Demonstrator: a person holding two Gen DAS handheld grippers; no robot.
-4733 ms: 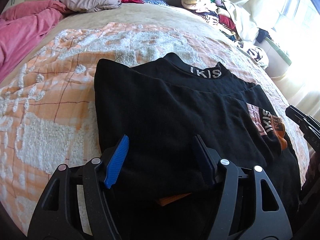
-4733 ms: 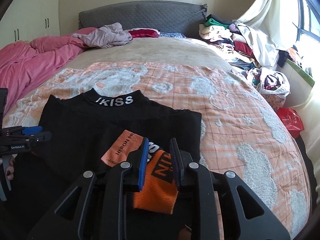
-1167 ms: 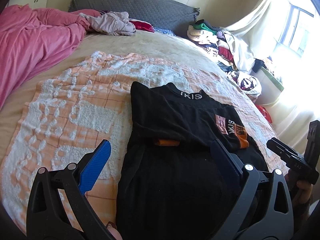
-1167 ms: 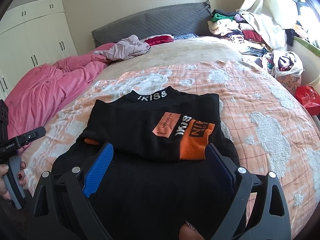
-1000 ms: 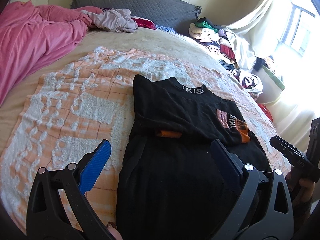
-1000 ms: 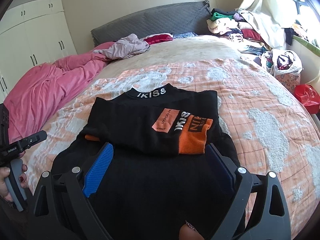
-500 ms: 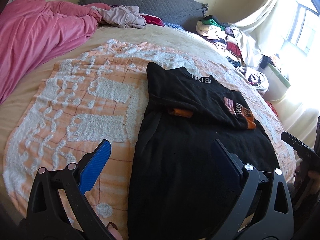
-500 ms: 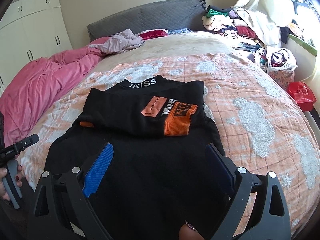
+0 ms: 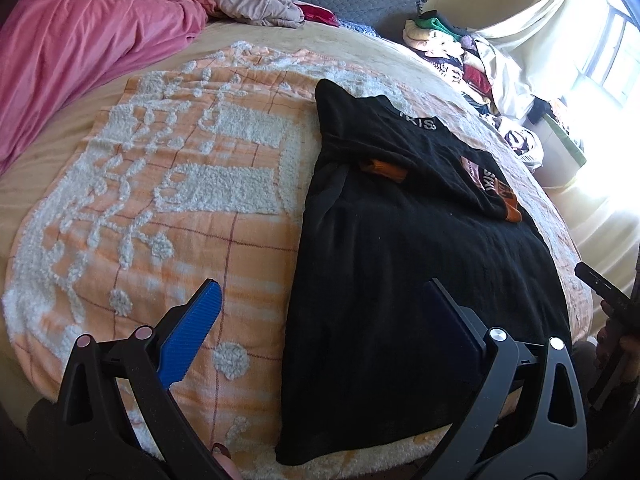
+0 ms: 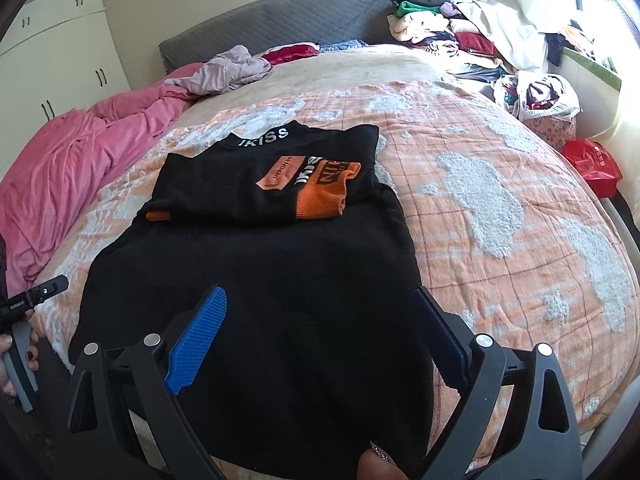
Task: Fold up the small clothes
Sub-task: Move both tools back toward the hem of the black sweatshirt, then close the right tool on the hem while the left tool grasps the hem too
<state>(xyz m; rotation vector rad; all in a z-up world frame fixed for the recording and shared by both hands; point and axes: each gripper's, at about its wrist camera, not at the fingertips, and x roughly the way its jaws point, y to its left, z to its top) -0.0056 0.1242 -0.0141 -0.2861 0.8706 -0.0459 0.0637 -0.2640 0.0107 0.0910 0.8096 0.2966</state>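
Two heaps nearby: pink duvet [image 10: 60,168], clothes pile [image 10: 448,36]
Sweater: black sweater [image 10: 256,280] flat on blanket [image 10: 500,208]
Grippers: left gripper [image 9: 320,332], right gripper [image 10: 320,332] spread wide, empty

Against the grey headboard [image 10: 288,20]: crumpled pink duvet [image 10: 72,152] to its left, heaped clothes pile [image 10: 440,28] at its right end, white wardrobe [image 10: 52,56] further left, red bag [image 10: 594,160] down past the pile.

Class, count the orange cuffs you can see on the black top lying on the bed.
2. One orange cuff ends the sleeve folded across the black top, on its right side; the other cuff peeks from under the fold at the left. None looks hidden.
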